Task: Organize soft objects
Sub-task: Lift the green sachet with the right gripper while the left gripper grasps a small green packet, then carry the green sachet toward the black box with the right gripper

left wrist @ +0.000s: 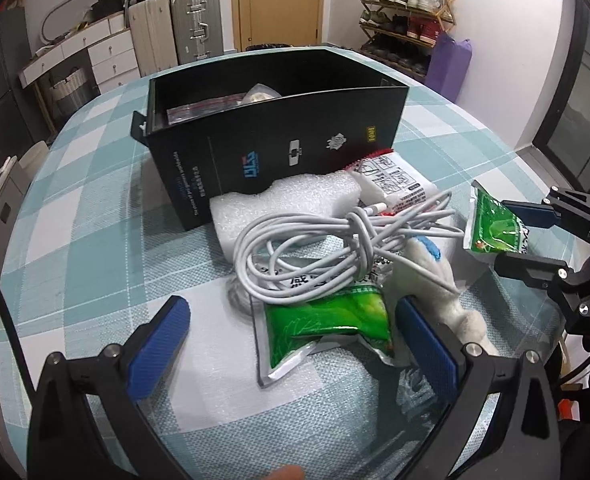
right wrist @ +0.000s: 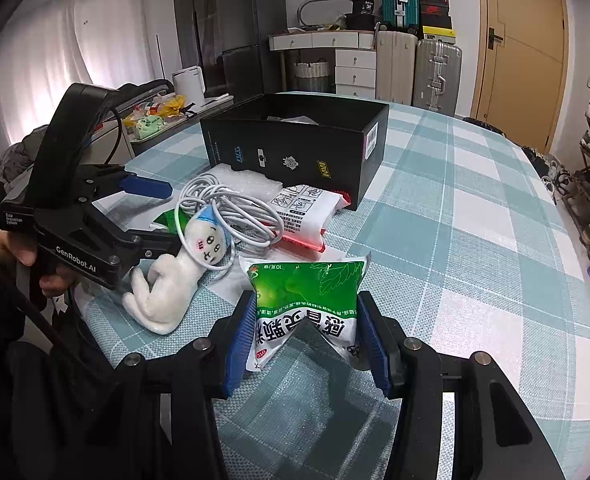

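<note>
Right gripper (right wrist: 307, 334) squeezing a green medicine packet (right wrist: 309, 300), left gripper (left wrist: 291, 344) wide open and holding nothing, over another green packet (left wrist: 329, 320); black box (left wrist: 279, 136) behind

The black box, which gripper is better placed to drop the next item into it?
Right, probably. The right gripper is shut on a green packet, lifted and facing the black box. The left gripper is open and empty over the pile.
</note>
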`<action>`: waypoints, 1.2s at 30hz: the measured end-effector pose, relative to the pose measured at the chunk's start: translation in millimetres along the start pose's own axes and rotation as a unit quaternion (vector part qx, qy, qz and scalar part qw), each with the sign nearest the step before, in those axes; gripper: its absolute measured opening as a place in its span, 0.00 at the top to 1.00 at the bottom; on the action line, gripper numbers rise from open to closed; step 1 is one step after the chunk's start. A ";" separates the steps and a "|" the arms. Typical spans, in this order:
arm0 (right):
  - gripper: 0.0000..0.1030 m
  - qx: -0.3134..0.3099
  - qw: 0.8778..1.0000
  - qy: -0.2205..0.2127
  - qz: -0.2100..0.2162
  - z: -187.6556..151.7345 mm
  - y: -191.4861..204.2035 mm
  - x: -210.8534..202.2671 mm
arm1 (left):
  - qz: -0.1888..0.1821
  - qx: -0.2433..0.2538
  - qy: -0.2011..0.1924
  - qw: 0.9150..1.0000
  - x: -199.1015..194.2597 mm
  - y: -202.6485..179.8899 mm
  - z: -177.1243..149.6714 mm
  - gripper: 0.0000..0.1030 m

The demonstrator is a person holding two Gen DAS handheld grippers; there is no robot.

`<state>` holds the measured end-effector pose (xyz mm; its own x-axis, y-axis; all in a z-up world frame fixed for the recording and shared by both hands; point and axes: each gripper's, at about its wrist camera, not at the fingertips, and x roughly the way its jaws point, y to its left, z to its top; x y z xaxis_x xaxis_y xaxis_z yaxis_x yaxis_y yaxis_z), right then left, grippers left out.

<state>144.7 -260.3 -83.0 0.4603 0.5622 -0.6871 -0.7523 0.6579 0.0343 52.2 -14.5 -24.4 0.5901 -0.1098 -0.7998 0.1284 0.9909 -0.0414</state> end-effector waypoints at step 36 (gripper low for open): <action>0.51 -0.007 1.000 -0.015 0.003 9.0 3.4 -0.8 | -0.013 0.012 -0.056 0.998 -39.2 15.1 -14.3 0.58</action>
<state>146.0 -254.1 -75.8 0.4706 0.5808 -0.6643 -0.7613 0.6478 0.0270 19.6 5.9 -2.3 0.6713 -0.1440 -0.7270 0.1620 0.9857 -0.0457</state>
